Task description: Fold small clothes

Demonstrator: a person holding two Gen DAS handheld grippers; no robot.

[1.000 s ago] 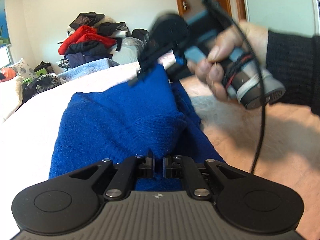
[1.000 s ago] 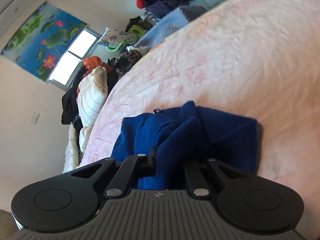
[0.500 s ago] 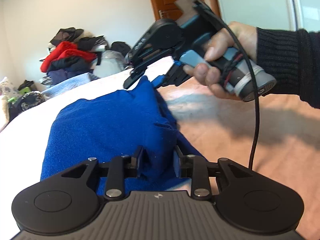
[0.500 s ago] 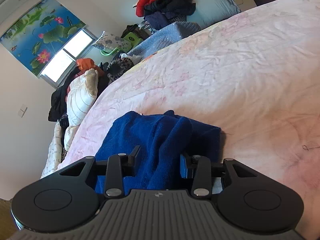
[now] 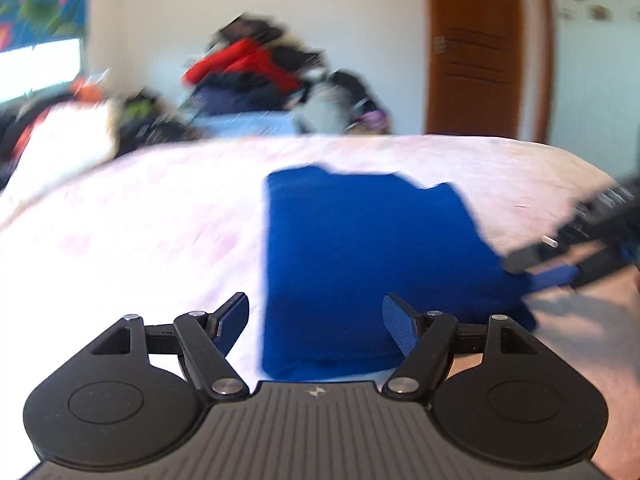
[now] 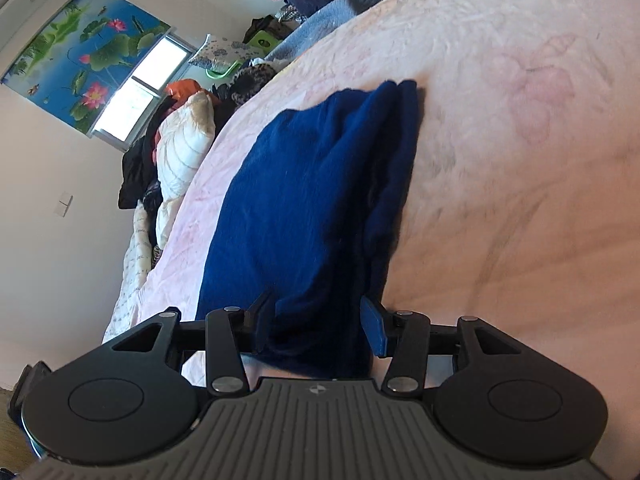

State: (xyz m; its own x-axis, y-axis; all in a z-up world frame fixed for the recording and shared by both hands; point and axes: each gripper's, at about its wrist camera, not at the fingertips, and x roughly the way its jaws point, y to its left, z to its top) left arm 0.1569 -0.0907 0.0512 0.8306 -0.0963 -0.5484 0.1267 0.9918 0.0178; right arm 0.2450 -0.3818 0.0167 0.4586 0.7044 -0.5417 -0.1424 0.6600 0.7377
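Both jaws spread, blue garment (image 5: 360, 248) folded flat between them

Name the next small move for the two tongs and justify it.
Probably back the right tongs off the blue garment. It lies folded on the pink bedspread, the left tongs are already open and clear, while the right fingers, open, still straddle its edge.

Motion blur smears the clothes pile (image 5: 256, 76) in the left wrist view, and the frame's right edge cuts off the right gripper (image 5: 576, 252).
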